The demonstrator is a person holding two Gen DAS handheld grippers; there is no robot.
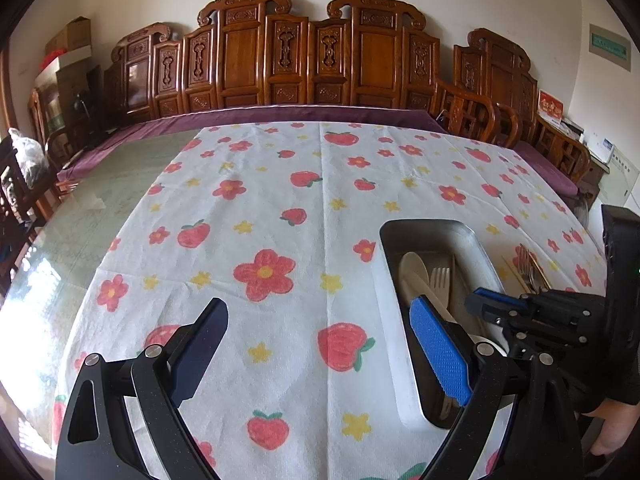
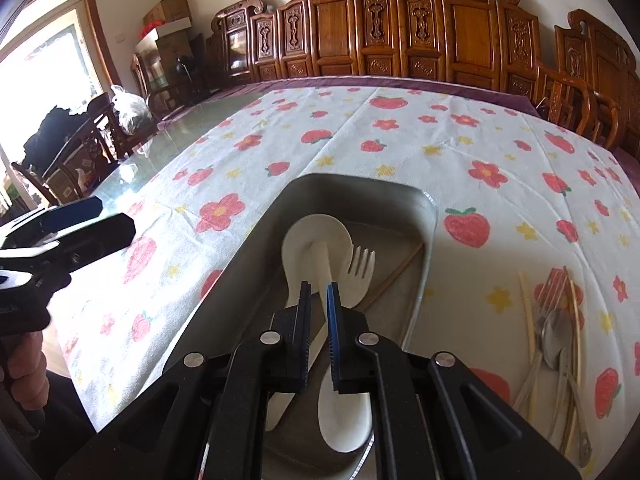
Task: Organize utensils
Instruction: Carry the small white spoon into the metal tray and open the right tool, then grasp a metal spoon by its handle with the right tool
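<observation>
Pinched in my right claw, nearly closed, a white spoon is hanging over the tray, its bowl toward me. I am holding my left claw wide apart and empty above the tabletop, left of the tray. Another spoon, a fork and a chopstick are lying in the tray; more cutlery is waiting right of it.

Cloth white w/ red strawberries – claw pads blue.
</observation>
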